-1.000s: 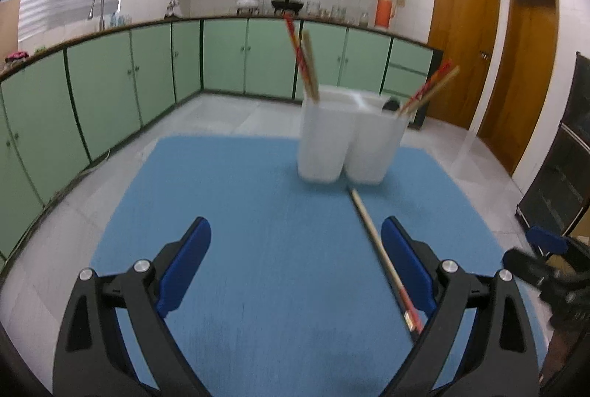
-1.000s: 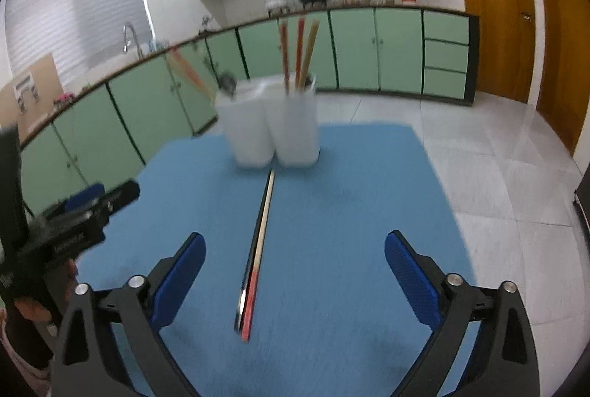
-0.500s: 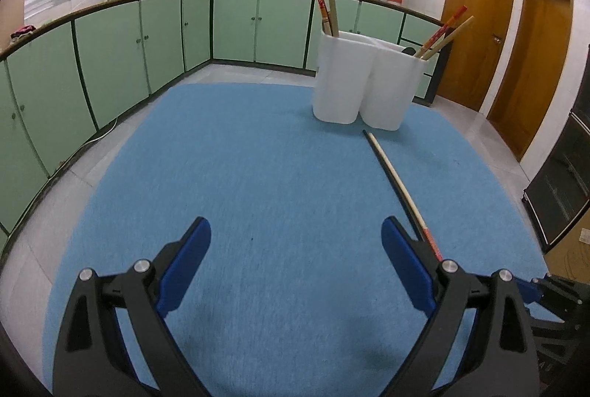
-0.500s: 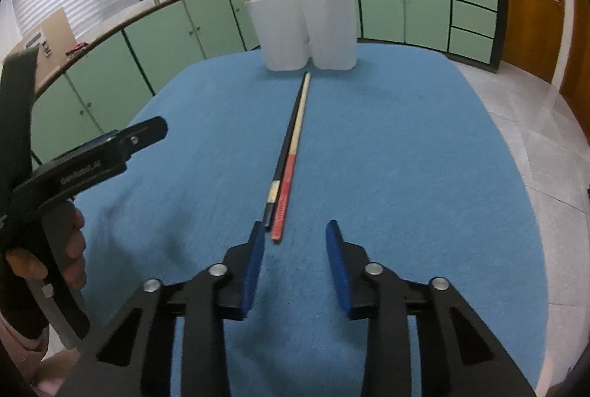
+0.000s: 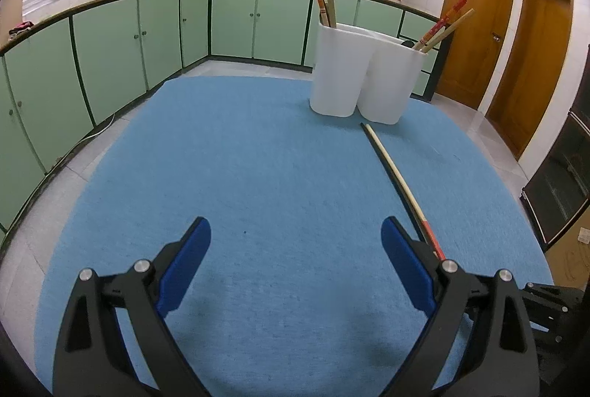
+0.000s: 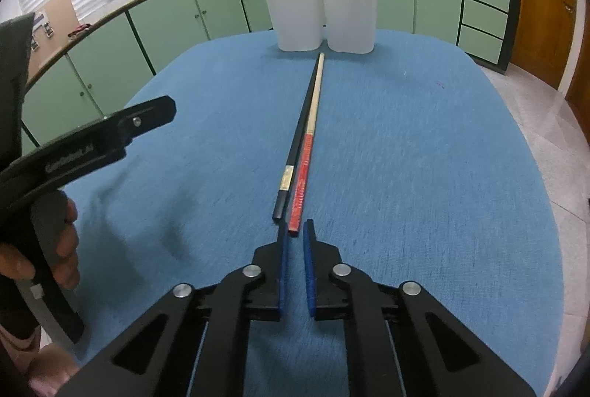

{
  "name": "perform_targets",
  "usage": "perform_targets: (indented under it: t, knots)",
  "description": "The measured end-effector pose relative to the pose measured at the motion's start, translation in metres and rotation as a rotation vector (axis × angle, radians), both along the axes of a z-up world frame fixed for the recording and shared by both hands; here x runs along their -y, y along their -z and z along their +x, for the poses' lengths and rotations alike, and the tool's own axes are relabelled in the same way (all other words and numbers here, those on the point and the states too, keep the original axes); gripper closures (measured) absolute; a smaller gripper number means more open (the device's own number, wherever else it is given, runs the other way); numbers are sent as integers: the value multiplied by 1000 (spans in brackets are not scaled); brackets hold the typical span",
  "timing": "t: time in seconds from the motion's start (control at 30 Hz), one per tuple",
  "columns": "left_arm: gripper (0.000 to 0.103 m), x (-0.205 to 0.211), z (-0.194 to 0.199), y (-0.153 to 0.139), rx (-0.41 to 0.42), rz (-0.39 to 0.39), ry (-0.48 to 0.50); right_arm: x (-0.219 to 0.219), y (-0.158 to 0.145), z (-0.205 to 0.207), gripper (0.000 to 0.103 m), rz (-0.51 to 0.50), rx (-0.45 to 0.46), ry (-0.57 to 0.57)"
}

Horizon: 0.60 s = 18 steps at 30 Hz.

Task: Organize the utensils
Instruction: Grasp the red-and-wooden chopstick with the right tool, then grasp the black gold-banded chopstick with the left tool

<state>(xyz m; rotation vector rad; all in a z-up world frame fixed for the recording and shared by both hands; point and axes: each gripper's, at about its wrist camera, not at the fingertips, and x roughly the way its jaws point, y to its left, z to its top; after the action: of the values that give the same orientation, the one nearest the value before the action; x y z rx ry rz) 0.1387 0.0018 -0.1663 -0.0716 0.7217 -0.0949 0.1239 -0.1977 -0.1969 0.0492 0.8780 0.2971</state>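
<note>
I am narrowing my right gripper point(image 6: 294, 231) around the red-ended chopstick point(image 6: 308, 138), nothing gripped yet; my left gripper point(image 5: 295, 242) is gaping idle.

Only the white holder point(image 6: 320, 9) and two chopsticks point(image 6: 302, 142) seem to interrupt the blue mat point(image 6: 424, 157).

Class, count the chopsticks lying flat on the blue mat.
2: a black chopstick and a red-handled chopstick side by side before the white holder; none appears hidden.
</note>
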Motion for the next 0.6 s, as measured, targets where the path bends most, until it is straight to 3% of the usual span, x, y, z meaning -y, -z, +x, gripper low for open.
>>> perform_targets:
  t: [0.4,0.6]
  knots:
    - [12,0,-1,2,-4,2,9,-2,1,6,96,-10,9,20]
    - [12,5,-3,2,0,3,21,17,0,6,97,-5,22,140]
